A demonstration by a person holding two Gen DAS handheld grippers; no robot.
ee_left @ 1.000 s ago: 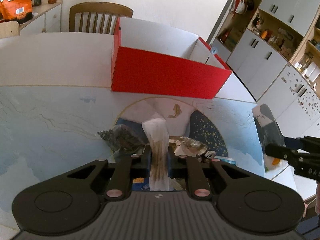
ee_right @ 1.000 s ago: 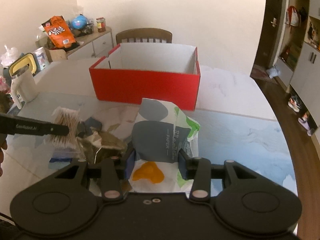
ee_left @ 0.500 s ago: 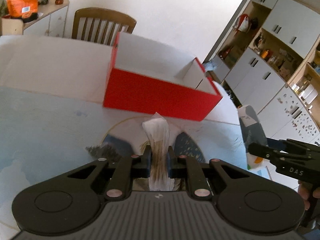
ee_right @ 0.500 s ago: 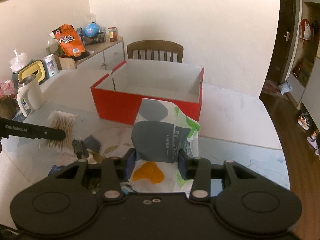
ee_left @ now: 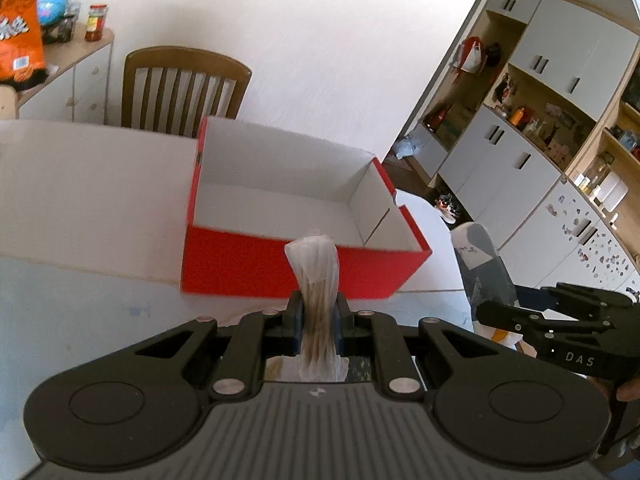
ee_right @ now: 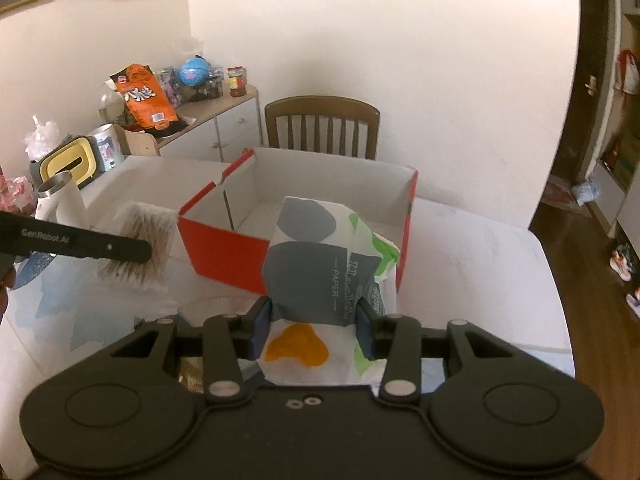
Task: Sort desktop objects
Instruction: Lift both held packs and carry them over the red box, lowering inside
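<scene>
swab bag (ee_left: 317,280) gripped, tissue pack (ee_right: 326,280) gripped (red box (ee_left: 304,272) ahead)

The left gripper (ee_left: 318,322) is held level, pointing forward, its two blue-padded fingers (ee_left: 294,320) drawn close together and clamped on something thin that sticks up between them. Off to its right, the right gripper (ee_right: 314,334) points the same way at about the same height, its fingers (ee_right: 365,334) set wider and pressed against a bulkier load.
</scene>
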